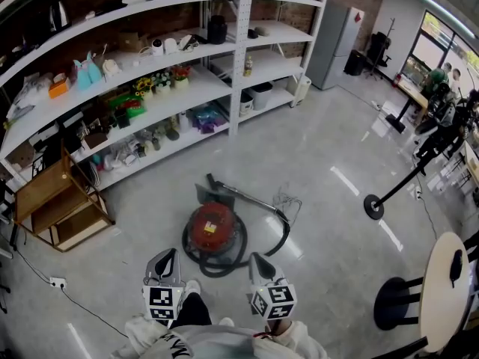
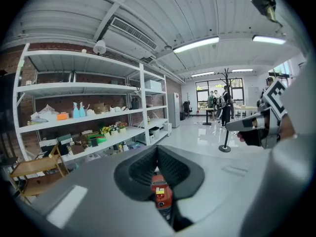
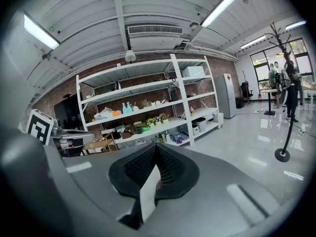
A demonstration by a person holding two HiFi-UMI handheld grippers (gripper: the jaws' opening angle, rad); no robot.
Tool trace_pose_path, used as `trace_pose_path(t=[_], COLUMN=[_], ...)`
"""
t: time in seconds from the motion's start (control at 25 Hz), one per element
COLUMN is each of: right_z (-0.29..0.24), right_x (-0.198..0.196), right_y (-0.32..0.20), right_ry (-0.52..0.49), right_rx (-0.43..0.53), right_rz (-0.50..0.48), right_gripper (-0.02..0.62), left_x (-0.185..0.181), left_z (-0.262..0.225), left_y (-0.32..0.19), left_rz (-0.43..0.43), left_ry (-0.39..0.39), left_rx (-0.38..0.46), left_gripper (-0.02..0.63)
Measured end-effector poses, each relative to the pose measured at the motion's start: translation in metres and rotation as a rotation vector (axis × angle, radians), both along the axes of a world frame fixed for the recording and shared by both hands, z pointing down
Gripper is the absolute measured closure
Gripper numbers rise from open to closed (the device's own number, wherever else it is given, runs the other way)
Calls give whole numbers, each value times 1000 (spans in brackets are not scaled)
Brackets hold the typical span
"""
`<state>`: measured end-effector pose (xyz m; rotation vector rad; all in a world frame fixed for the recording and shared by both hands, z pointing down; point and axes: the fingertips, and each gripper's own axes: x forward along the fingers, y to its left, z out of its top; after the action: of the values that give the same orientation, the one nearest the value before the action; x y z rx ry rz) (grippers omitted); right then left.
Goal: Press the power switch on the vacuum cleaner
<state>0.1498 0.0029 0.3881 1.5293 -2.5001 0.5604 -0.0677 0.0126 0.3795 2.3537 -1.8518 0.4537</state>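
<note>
fingers (image 1: pixel 163 268) meet on left gripper (image 1: pixel 171 253), right gripper (image 1: pixel 254 259) (apparently empty) near vacuum (image 1: pixel 212 226)

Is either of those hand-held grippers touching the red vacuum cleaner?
No, the head view shows the left gripper and right gripper held up near the person, short of the vacuum cleaner on the floor.

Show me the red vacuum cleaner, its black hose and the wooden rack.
vacuum cleaner (image 1: pixel 212 227), head view, on the middle of its red domed top.
hose (image 1: pixel 285 232), head view, on the black curve right of the body.
wooden rack (image 1: pixel 43 188), head view, on its upper board.
</note>
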Motion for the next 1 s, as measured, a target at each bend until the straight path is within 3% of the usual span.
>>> trace_pose_path(t=[1.0], right_z=[2], right_x=[-27], right_y=[-66], right_ry=[17], right_rx=[-44], right_rz=[91], right_gripper=[595], left_x=[-26], left_z=[7], left_y=[-86], left_rz=[96], left_ry=[11], left_rx=[-44], left_gripper=[606])
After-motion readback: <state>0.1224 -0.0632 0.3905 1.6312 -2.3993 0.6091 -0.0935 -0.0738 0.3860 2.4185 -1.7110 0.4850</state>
